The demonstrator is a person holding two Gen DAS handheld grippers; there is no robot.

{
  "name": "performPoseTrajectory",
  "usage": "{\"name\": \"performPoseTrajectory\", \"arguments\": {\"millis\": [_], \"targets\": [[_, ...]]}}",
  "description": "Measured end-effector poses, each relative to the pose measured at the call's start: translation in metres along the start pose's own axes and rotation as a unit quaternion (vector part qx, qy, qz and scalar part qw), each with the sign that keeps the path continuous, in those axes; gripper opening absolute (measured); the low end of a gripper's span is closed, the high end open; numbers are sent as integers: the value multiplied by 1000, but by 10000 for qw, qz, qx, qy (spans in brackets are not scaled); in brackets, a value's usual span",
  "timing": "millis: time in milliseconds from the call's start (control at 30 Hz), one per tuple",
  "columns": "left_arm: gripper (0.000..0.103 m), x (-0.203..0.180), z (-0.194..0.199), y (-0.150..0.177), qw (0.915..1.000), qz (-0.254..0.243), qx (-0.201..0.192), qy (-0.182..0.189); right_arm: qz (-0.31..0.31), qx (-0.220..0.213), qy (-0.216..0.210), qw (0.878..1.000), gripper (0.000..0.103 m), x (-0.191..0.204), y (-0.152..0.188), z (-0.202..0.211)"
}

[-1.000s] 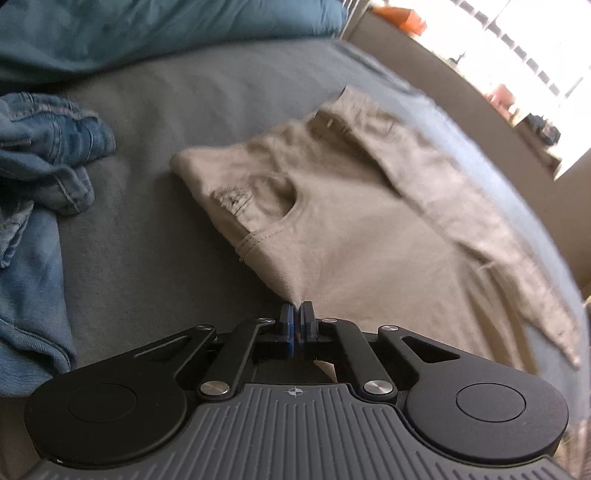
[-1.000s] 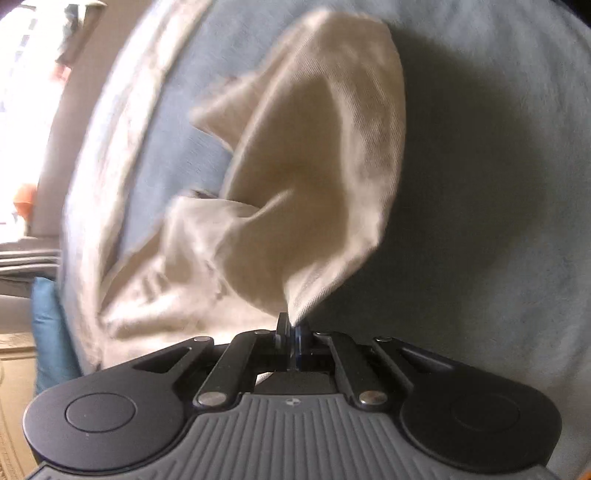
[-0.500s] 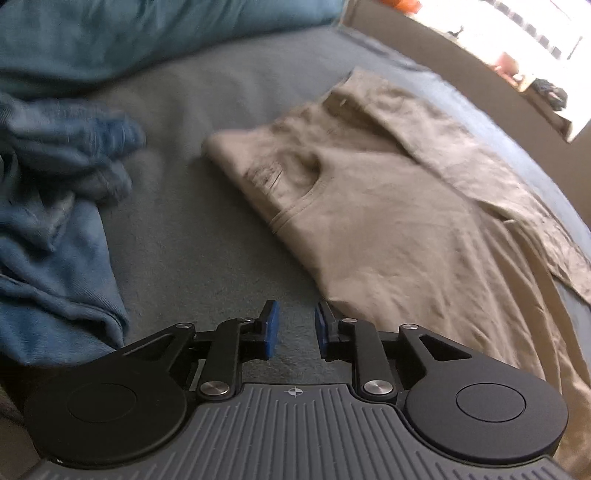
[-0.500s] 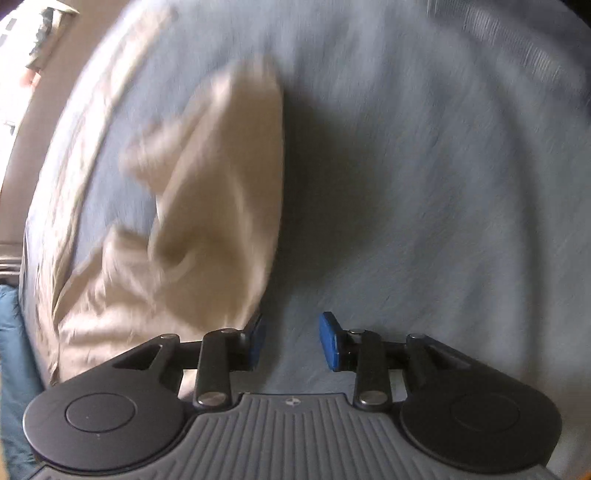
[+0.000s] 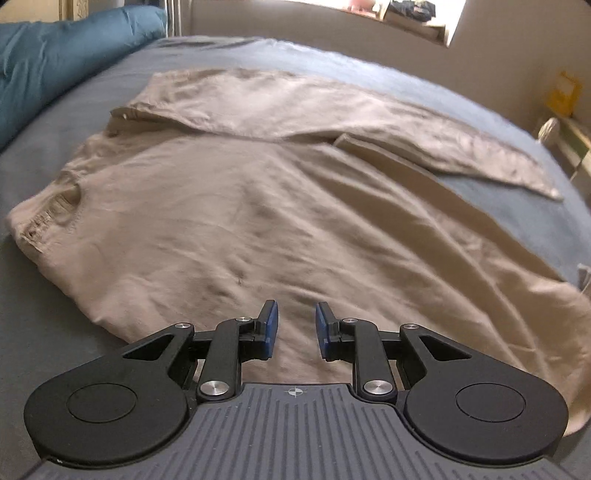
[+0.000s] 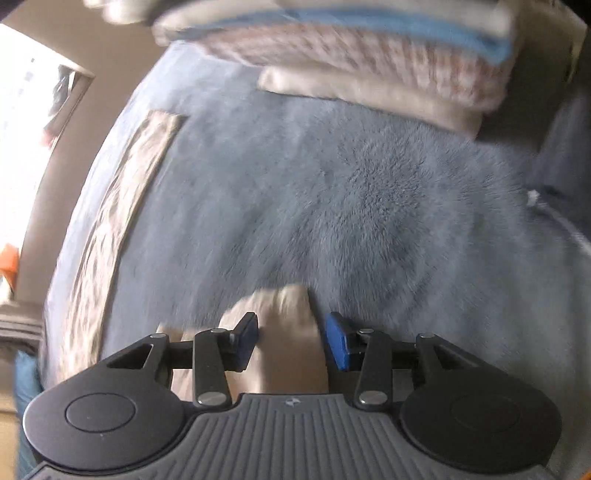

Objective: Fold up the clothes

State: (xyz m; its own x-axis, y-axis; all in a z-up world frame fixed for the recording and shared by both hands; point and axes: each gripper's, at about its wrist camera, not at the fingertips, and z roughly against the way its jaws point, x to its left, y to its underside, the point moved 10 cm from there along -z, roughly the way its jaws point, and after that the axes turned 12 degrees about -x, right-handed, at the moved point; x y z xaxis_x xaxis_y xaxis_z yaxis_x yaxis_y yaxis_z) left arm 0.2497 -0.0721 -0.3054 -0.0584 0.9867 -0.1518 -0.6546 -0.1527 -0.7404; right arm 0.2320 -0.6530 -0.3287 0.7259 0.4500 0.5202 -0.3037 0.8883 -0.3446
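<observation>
Beige trousers (image 5: 258, 206) lie spread on the grey-blue bed cover (image 5: 498, 206), waist at the left and one leg (image 5: 424, 140) angled off to the far right. My left gripper (image 5: 295, 326) hovers over their near edge, open a little, with nothing pinched between its blue pads. In the right wrist view, the end of a beige trouser leg (image 6: 284, 317) lies under and between the fingers of my right gripper (image 6: 291, 336). Its jaws are opening and its pads stand clear of the cloth. The other leg (image 6: 122, 221) runs along the left.
A teal duvet (image 5: 55, 55) lies bunched at the far left of the bed. A stack of folded white, blue and patterned cloths (image 6: 369, 48) sits at the far end of the fuzzy bed cover (image 6: 369, 192). A beige wall (image 5: 295, 18) and bright window border the bed.
Both grippers were shut on the trousers; both have let go and opened. The left one moved over the trousers, and the jeans left its view. The right one swung toward the folded stack.
</observation>
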Motion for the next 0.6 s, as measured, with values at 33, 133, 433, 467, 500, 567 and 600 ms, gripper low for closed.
{"name": "performPoseTrajectory", "arguments": {"millis": [33, 133, 433, 467, 500, 567, 600], "targets": [[22, 2, 0, 3, 10000, 43, 18, -20, -102, 65, -51, 9999, 44, -3, 1, -7], [22, 6, 0, 10, 9998, 170, 72, -79, -200, 94, -224, 9995, 45, -7, 4, -10], [22, 1, -1, 12, 9996, -8, 47, -273, 147, 229, -516, 9983, 7, 1, 9, -15], [22, 1, -1, 12, 9996, -26, 38, -287, 136, 169, -576, 9981, 7, 5, 10, -12], [22, 0, 0, 12, 9995, -43, 30, -300, 95, 45, -657, 9978, 6, 9, 9, -5], [22, 1, 0, 12, 9995, -21, 28, -309, 91, -345, -760, 9965, 6, 15, 4, 18], [22, 2, 1, 12, 9995, -2, 27, -315, 90, -553, -785, 9953, 6, 16, 0, 32]]}}
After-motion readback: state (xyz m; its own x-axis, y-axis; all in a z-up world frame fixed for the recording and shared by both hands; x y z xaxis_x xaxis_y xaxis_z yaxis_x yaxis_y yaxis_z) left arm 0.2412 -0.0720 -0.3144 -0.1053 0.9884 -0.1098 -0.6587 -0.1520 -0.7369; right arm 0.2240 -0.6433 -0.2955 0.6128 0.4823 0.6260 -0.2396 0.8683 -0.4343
